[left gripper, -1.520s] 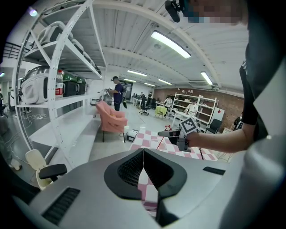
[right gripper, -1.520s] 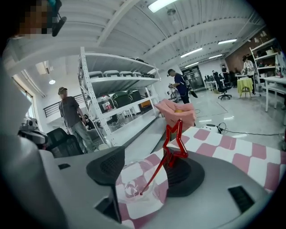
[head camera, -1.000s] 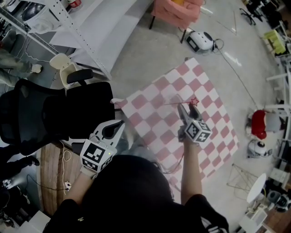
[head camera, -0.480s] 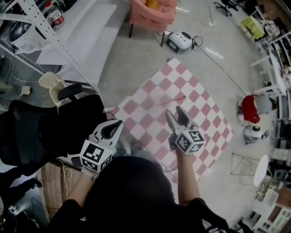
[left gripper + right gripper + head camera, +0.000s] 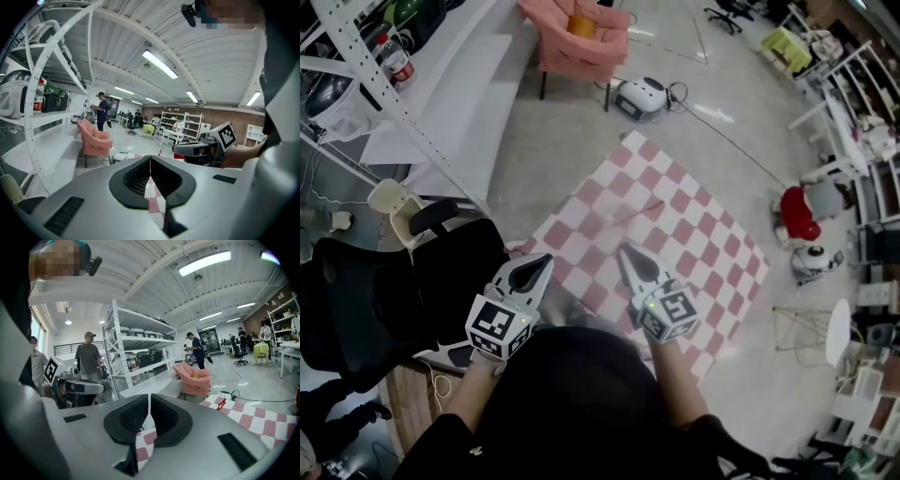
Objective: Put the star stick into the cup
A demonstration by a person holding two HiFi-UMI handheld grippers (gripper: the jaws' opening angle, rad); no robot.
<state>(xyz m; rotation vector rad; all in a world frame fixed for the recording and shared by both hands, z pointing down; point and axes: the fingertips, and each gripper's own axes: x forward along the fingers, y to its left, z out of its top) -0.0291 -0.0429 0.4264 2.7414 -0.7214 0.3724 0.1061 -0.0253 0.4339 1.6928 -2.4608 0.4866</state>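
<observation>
In the head view the star stick point(image 5: 625, 217) is only a faint thin streak on the checkered mat point(image 5: 694, 211), at 12 o'clock from the right gripper point(image 5: 625, 250); its star end is too small to make out. The person's dark head point(image 5: 572, 394) hides both forearms and the mat's 6 o'clock corner. In the left gripper view the left gripper point(image 5: 150, 161) covers all but a sliver of mat

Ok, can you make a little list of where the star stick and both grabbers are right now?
star stick: lying on the checkered mat, not held
left gripper: fingers shut, empty
right gripper: fingers just closed, nothing between them
armchair: pink, on the floor beyond the mat
</observation>
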